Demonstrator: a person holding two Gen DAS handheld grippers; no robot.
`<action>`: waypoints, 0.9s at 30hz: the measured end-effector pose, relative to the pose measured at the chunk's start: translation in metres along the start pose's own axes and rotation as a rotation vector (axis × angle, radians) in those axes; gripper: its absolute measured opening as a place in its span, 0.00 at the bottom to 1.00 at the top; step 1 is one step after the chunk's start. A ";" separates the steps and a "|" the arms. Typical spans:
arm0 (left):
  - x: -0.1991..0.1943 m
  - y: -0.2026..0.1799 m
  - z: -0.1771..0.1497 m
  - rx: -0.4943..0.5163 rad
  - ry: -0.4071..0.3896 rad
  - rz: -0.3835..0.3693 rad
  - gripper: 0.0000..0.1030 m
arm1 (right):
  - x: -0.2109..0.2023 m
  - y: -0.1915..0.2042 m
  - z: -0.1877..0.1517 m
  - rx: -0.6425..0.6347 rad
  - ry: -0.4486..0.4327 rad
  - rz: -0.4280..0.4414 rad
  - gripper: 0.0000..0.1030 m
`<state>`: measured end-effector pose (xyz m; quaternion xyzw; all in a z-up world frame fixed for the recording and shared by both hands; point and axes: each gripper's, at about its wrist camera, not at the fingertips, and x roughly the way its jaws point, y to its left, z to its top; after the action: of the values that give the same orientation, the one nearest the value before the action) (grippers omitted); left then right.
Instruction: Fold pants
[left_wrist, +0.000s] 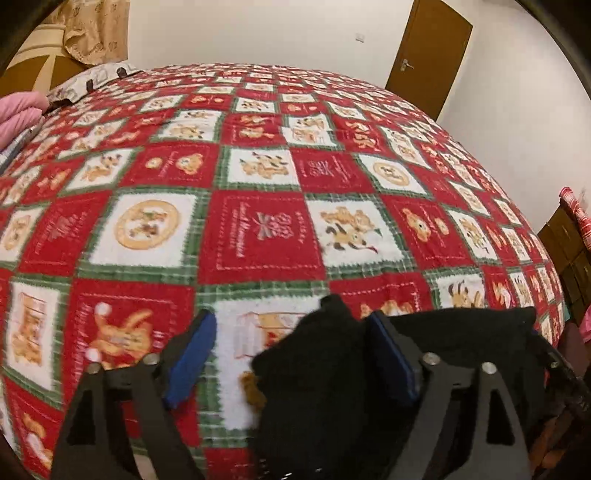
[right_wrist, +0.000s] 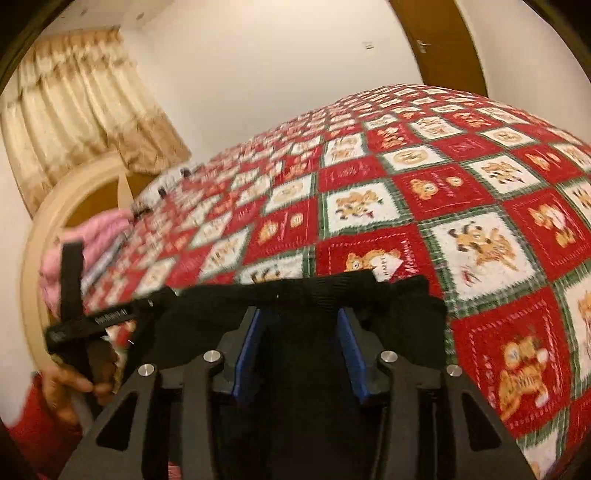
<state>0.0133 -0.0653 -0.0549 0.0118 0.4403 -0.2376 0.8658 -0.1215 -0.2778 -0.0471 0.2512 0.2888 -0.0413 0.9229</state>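
Note:
The black pants (left_wrist: 317, 373) hang over the near edge of a bed with a red, white and green checkered blanket (left_wrist: 258, 184). My left gripper (left_wrist: 291, 358) is open, its blue pads (left_wrist: 192, 362) wide apart; a bunched corner of the pants lies between them against the right pad. In the right wrist view the pants (right_wrist: 402, 317) drape across my right gripper (right_wrist: 301, 350), whose blue pads (right_wrist: 249, 350) stand apart with black cloth filling the gap. The other gripper (right_wrist: 74, 317) and a hand show at the left.
A pink folded cloth (left_wrist: 18, 114) and pillows lie at the head of the bed by the rounded headboard (right_wrist: 55, 206). A brown door (left_wrist: 428, 55) is behind the bed. A wooden cabinet (left_wrist: 569, 251) stands at the right. Beige curtains (right_wrist: 77, 110) hang at the left.

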 end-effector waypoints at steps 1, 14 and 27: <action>-0.009 0.003 0.000 -0.002 -0.026 -0.006 0.87 | -0.010 -0.002 0.000 0.023 -0.022 0.010 0.48; -0.048 -0.008 -0.025 0.100 -0.079 0.068 0.87 | -0.071 -0.035 -0.032 0.257 -0.096 -0.107 0.66; -0.072 -0.025 -0.046 0.173 -0.104 0.141 0.87 | -0.076 0.025 -0.032 0.136 -0.138 -0.135 0.66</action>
<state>-0.0681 -0.0484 -0.0227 0.1049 0.3705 -0.2133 0.8979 -0.1955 -0.2456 -0.0173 0.2900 0.2374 -0.1400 0.9165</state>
